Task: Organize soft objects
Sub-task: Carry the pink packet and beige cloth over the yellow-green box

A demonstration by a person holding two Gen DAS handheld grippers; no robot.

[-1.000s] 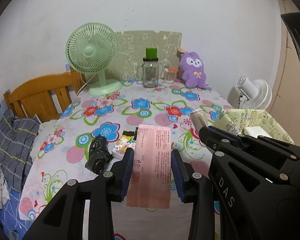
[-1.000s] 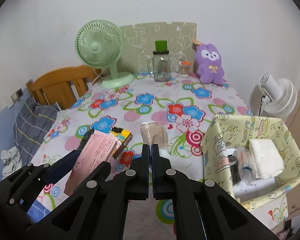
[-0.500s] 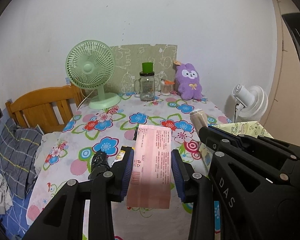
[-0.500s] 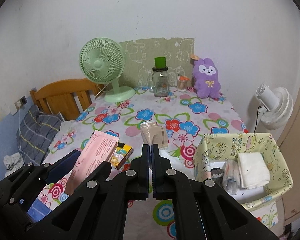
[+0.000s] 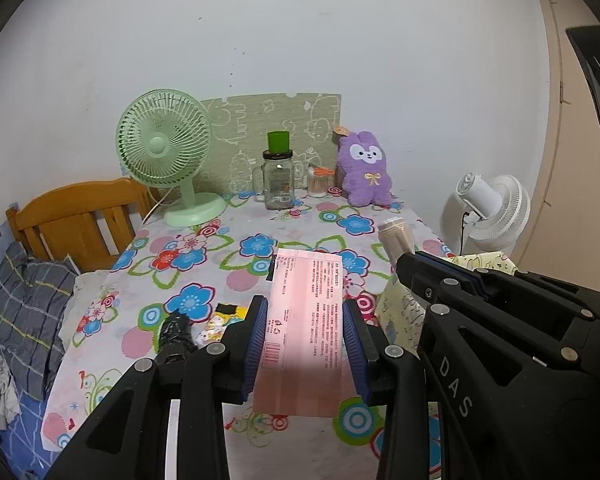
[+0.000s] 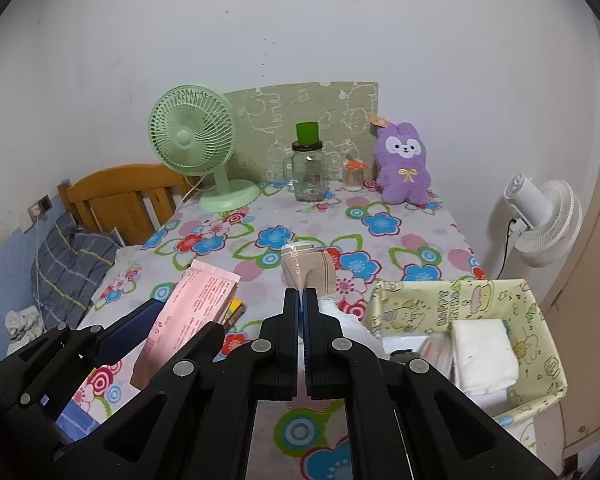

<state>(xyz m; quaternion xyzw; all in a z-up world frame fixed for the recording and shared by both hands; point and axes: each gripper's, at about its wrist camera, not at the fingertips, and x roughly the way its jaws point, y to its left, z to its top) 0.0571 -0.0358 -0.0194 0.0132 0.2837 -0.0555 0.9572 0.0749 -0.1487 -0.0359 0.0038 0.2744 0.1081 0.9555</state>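
Transport is under way: left gripper point(image 5: 305, 346) clamps a pink packet point(image 5: 305, 320), right gripper point(image 6: 301, 300) pinches a beige pouch point(image 6: 306, 270), both raised over the floral table point(image 6: 400, 240); next, lowering them into the yellow fabric bin point(image 6: 460, 304) at near right.

fans: 2 point(image 5: 168, 156) | plush toys: 1 point(image 5: 366, 170) | jars: 1 point(image 5: 278, 180)

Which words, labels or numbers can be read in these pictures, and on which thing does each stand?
"DAS": on the side of the right gripper.
Pink packet in the left gripper: print and barcode, too small to read.
Yellow fabric basket: printed lettering, too distorted to read.
Nothing else is legible.
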